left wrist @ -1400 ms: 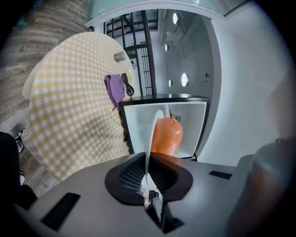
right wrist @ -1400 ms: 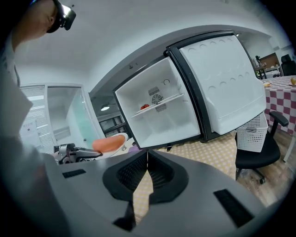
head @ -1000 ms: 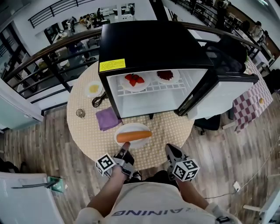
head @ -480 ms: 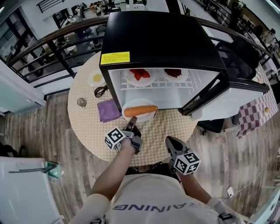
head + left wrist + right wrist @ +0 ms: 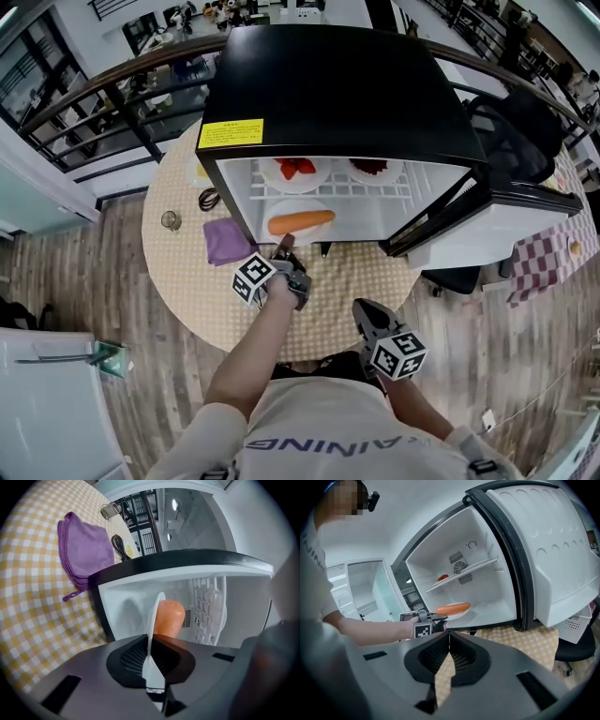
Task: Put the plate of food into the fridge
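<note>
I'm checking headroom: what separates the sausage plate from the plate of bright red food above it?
The white wire shelf; the head view shows it between the sausage plate and the red food plate.

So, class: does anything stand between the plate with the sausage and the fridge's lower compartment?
Nothing visible does. The fridge door stands open, the lower compartment looks bare beyond the plate in the left gripper, and the two other plates sit on the wire shelf above.
</note>
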Tool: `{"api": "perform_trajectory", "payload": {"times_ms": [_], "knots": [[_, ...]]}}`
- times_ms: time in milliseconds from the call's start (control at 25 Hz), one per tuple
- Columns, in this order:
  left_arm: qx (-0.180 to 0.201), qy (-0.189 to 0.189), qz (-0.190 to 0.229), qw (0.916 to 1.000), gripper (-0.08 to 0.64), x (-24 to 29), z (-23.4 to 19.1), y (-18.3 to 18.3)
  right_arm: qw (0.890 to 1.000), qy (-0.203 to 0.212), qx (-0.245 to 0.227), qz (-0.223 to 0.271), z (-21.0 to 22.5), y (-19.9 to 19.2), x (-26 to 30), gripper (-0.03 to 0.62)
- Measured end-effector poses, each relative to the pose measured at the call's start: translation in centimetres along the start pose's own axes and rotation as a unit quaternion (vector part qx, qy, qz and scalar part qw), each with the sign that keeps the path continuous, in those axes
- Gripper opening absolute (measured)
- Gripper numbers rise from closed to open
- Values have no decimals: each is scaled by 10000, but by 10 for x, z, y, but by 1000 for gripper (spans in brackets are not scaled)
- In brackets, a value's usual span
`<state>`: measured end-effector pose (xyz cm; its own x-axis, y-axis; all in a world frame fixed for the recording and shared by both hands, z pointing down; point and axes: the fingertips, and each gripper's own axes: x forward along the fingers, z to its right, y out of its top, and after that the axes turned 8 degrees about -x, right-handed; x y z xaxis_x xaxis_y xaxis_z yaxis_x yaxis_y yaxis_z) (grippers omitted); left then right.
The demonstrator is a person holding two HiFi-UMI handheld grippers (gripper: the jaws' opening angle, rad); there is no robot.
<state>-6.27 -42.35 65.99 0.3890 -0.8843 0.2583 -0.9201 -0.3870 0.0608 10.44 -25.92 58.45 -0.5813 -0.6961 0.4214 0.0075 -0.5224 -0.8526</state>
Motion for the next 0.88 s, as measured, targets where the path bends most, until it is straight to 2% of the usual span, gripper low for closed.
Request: {"api": "perform_trajectory", "payload": {"times_ms": [280,680,880], "knots": [[-228,291,356,9987,28,33,-5,12,10000,45,37,-77,4,-6,-1,23],[-406,489,648,9959,32,50,-12,26,9998,-32,148,-145,8,-16,-8,23],[-737,474,780,9931,37,56,-13,28,9997,-25,184,-172,6,-20,-7,23]]}}
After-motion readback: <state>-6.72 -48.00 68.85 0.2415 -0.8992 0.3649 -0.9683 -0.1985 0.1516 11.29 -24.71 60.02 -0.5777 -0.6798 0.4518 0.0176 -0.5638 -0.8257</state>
